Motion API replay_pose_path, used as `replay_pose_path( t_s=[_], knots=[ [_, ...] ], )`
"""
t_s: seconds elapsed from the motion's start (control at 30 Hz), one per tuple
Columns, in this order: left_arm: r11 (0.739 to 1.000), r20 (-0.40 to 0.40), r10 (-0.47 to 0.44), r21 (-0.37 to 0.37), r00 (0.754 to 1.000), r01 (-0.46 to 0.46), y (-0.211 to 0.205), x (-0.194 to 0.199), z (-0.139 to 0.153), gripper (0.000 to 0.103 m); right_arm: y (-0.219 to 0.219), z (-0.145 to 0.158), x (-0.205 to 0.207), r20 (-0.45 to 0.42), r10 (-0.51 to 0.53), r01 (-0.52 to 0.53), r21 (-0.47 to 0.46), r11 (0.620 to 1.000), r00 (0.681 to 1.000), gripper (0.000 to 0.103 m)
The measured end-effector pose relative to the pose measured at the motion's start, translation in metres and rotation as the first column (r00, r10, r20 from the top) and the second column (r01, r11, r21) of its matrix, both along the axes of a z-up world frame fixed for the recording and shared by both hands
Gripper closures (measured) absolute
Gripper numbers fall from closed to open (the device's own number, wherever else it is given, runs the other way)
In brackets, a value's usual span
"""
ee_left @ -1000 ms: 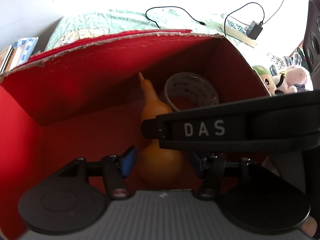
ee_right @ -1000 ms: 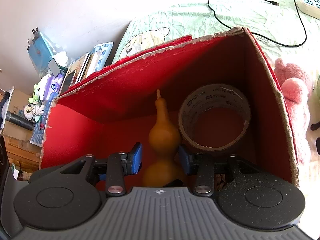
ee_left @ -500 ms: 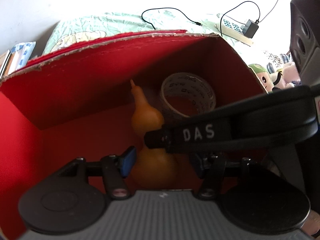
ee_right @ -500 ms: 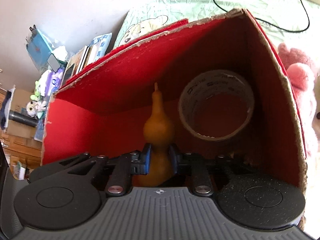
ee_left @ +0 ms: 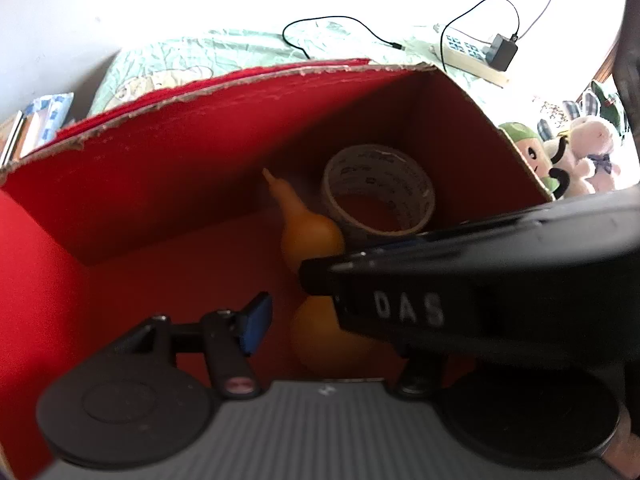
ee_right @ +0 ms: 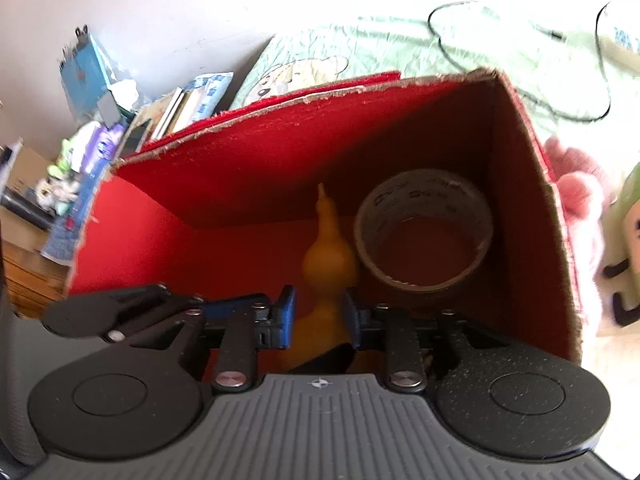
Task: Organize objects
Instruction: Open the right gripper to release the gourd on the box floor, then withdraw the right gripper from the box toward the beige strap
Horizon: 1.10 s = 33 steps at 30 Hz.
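In the left wrist view, the waist of the gourd [ee_left: 310, 236] and the near edge of the tape roll [ee_left: 378, 190] are hidden behind the right claw [ee_left: 460, 280], and the left claw's own right finger is covered too. In the right wrist view, the gourd's base is cut off by the claw body, and the clutter at far left is blurred.

Black right tool [ee_right: 318, 314] has blue pads, silver screws, ribbed grey housing.

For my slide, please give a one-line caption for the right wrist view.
Right gripper, fingers opening around the waist of an orange gourd beside a tape roll inside a red cardboard box.
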State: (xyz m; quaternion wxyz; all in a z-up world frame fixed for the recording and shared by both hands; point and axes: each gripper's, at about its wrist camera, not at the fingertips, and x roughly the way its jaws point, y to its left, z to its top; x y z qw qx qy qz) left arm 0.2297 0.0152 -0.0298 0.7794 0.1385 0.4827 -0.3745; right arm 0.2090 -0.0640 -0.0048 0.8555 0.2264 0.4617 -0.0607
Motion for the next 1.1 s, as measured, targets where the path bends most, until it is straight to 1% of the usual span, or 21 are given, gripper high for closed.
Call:
replay_pose_path(
  t_s=[0.03, 0.1, 0.2, 0.27, 0.37, 0.43, 0.5, 0.6, 0.63, 0.7, 0.83, 0.9, 0.93, 1.0, 1.1],
  knots=[
    [1.000, 0.005, -0.001, 0.002, 1.000, 0.000, 0.000, -0.001, 0.000, 0.039, 0.001, 0.000, -0.001, 0.002, -0.003, 0.003, -0.025, 1.000, 1.000, 0.073],
    [1.000, 0.008, -0.001, -0.002, 1.000, 0.001, 0.000, -0.001, 0.000, 0.033, 0.000, 0.001, -0.004, 0.017, -0.022, 0.023, -0.052, 0.998, 1.000, 0.073],
    [1.000, 0.008, 0.000, -0.018, 1.000, 0.001, 0.002, -0.001, 0.002, 0.027, -0.010, 0.006, -0.014, 0.062, -0.065, 0.068, -0.033, 0.997, 0.996, 0.074],
    [1.000, 0.015, -0.002, -0.019, 1.000, 0.002, 0.001, -0.002, 0.002, 0.027, -0.015, 0.015, -0.022, 0.119, -0.085, 0.090, -0.036, 0.995, 0.989, 0.074],
    [1.000, 0.029, 0.000, -0.030, 1.000, 0.001, 0.001, -0.003, 0.004, 0.027, -0.012, 0.027, -0.033, 0.201, -0.100, 0.119, -0.086, 0.989, 0.975, 0.073],
    [0.999, 0.026, 0.003, -0.042, 1.000, -0.002, 0.002, -0.003, 0.005, 0.027, -0.010, 0.033, -0.041, 0.247, -0.111, 0.144, -0.119, 0.982, 0.963, 0.067],
    [0.998, 0.033, 0.011, -0.056, 0.999, -0.009, 0.004, -0.004, 0.007, 0.027, -0.010, 0.035, -0.045, 0.269, -0.125, 0.165, -0.133, 0.977, 0.955, 0.053],
    [0.999, 0.074, 0.026, -0.040, 0.997, -0.023, 0.005, -0.008, 0.011, 0.027, -0.016, 0.035, -0.056, 0.306, -0.191, 0.231, -0.100, 0.968, 0.933, 0.048],
    [0.999, 0.095, 0.031, -0.026, 0.995, -0.029, 0.005, -0.010, 0.013, 0.027, -0.018, 0.035, -0.058, 0.312, -0.206, 0.241, -0.078, 0.968, 0.927, 0.048],
    [0.999, 0.131, 0.038, -0.006, 0.991, -0.037, 0.006, -0.014, 0.016, 0.027, -0.020, 0.036, -0.059, 0.308, -0.207, 0.232, -0.048, 0.972, 0.929, 0.048],
    [0.997, 0.145, 0.070, 0.005, 0.987, -0.071, 0.013, -0.017, 0.022, 0.027, -0.014, 0.043, -0.069, 0.326, -0.178, 0.206, -0.054, 0.977, 0.928, 0.048],
    [0.995, 0.154, 0.093, 0.005, 0.984, -0.095, 0.016, -0.020, 0.027, 0.025, -0.011, 0.044, -0.072, 0.310, -0.160, 0.188, -0.061, 0.980, 0.937, 0.050],
    [0.994, 0.164, 0.104, 0.008, 0.981, -0.107, 0.018, -0.023, 0.030, 0.025, -0.010, 0.044, -0.073, 0.308, -0.154, 0.179, -0.055, 0.982, 0.939, 0.051],
    [0.992, 0.191, 0.122, 0.012, 0.974, -0.127, 0.021, -0.028, 0.035, 0.024, -0.008, 0.044, -0.076, 0.304, -0.146, 0.167, -0.044, 0.985, 0.941, 0.055],
    [0.986, 0.235, 0.152, 0.028, 0.960, -0.163, 0.025, -0.037, 0.043, 0.022, -0.005, 0.043, -0.079, 0.297, -0.126, 0.145, -0.042, 0.989, 0.947, 0.055]
  ],
)
